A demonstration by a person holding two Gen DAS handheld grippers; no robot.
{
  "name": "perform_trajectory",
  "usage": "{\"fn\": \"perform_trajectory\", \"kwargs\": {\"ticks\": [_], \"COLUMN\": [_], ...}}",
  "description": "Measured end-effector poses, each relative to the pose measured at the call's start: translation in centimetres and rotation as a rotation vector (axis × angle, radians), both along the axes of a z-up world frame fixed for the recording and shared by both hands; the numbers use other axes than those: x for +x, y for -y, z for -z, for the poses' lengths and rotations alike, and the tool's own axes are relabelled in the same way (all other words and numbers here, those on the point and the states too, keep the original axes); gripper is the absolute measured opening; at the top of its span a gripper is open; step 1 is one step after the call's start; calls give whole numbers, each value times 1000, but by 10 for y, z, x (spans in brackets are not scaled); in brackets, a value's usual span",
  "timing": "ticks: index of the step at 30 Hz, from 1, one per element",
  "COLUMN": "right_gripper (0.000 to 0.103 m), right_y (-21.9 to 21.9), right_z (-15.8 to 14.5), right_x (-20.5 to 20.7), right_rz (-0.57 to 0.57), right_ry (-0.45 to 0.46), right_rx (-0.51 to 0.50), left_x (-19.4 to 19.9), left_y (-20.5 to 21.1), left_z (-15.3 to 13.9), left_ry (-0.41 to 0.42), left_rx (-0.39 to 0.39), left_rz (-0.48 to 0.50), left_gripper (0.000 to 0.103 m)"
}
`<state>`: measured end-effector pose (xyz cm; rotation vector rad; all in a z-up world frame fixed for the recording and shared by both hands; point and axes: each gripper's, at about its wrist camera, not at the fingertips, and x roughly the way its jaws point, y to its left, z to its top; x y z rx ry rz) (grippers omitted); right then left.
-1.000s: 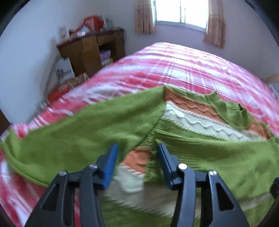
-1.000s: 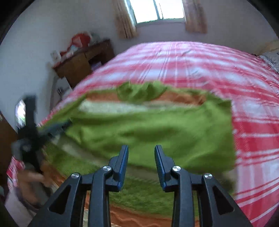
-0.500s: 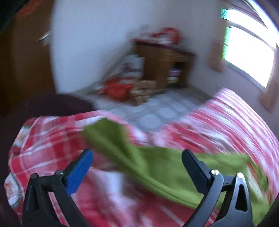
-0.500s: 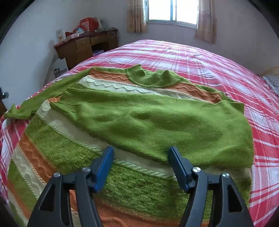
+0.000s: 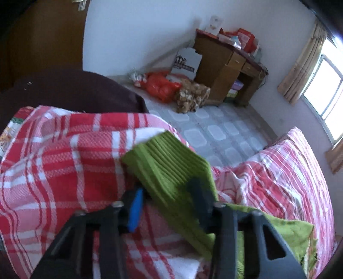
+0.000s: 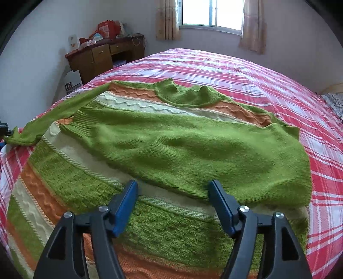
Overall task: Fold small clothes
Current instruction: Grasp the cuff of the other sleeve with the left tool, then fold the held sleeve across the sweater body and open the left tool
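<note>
Left gripper (image 5: 165, 206) closes around the ribbed cuff (image 5: 169, 158), jaws either side of it, whether clamped I cannot tell, likely to bring that sleeve (image 6: 55, 111) across. Right gripper (image 6: 173, 203) hangs released, gripping nothing, above the sweater (image 6: 171, 154), which lies flat on the plaid bed (image 6: 268, 90) with one sleeve already folded over its chest.

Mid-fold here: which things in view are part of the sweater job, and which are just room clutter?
Part of the job:
- striped sweater
- its left sleeve cuff, between the left gripper fingers
- right gripper, open above the sweater body
- plaid bed cover as work surface

Just lying about:
- wooden desk
- orange bag on the floor
- curtains
</note>
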<state>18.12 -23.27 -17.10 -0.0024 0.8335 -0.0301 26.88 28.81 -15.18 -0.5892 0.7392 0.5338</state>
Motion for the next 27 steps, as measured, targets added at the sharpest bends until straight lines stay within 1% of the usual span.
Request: {"fn": "perform_trajectory", "kwargs": {"ticks": [1, 2, 3, 5, 8, 12, 14, 17, 20, 22, 23, 25, 27], "right_gripper": [71, 71, 71, 72, 72, 72, 72, 72, 72, 72, 72, 72, 72], "right_y": [0, 0, 0, 0, 0, 0, 1, 1, 2, 2, 2, 3, 4], "right_z": [0, 0, 0, 0, 1, 1, 1, 0, 0, 0, 0, 0, 0], "right_x": [0, 0, 1, 1, 0, 0, 1, 0, 0, 0, 0, -1, -1], "right_rz": [1, 2, 3, 4, 3, 2, 3, 4, 5, 7, 8, 9, 10], "right_ry": [0, 0, 0, 1, 1, 2, 3, 4, 6, 8, 9, 11, 14], "right_rx": [-1, -3, -3, -3, -3, 1, 2, 2, 6, 8, 10, 14, 21], "left_x": [-2, -4, -7, -8, -10, -14, -13, -11, -11, -8, -5, -4, -2], "left_y": [-4, -7, -9, -12, -8, 16, 44, 92, 162, 210, 229, 279, 309], "left_z": [1, 4, 2, 2, -6, -41, -66, -94, -114, -117, -116, -108, -99], "left_ry": [8, 23, 48, 53, 71, 146, 205, 259, 310, 319, 320, 309, 290], "left_rx": [-17, -51, -67, -80, -57, 45, 101, 188, 250, 271, 283, 305, 298], "left_rz": [4, 6, 8, 11, 27, 80, 155, 274, 446, 560, 599, 693, 764], "left_gripper": [13, 13, 12, 11, 9, 9, 9, 9, 9, 9, 9, 9, 6]}}
